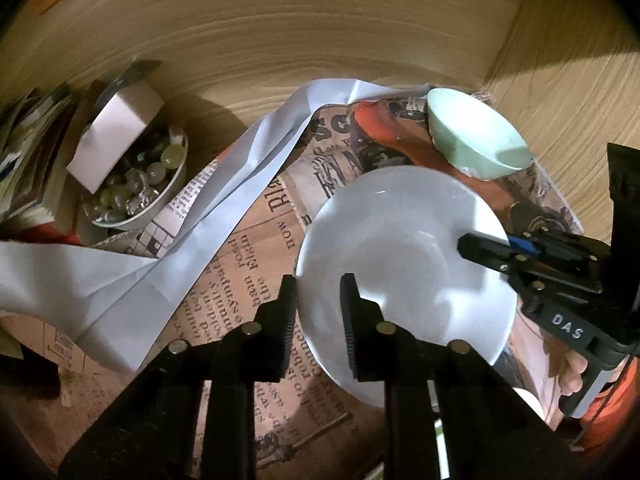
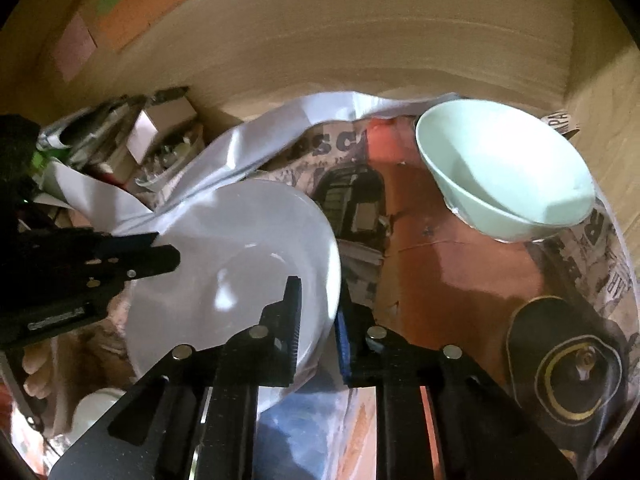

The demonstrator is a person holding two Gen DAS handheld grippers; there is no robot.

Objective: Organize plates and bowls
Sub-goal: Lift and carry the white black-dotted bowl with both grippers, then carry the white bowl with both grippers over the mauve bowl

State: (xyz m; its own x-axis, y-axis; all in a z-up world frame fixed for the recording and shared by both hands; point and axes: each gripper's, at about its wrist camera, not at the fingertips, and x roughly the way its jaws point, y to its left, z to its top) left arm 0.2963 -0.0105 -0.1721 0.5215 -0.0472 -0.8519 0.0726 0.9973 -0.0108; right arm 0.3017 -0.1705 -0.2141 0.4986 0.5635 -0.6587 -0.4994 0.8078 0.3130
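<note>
Both grippers are working the white plate (image 1: pixel 400 256) now. Left gripper (image 1: pixel 318 304) is straddling its near-left rim, one finger outside, one over the plate, jaws w/ a gap, not clamped. Right gripper (image 2: pixel 318 312) is bracketing the opposite rim edge likewise; can't tell if it's pinching. Plate is sitting over the newspaper-lined counter (image 1: pixel 240 264). Mint bowl (image 2: pixel 504 176) is tilting at the back right, apart from the plate. White paper strip (image 1: pixel 224 184) is crowding the left; bead dish (image 1: pixel 140 184) further left.
</note>
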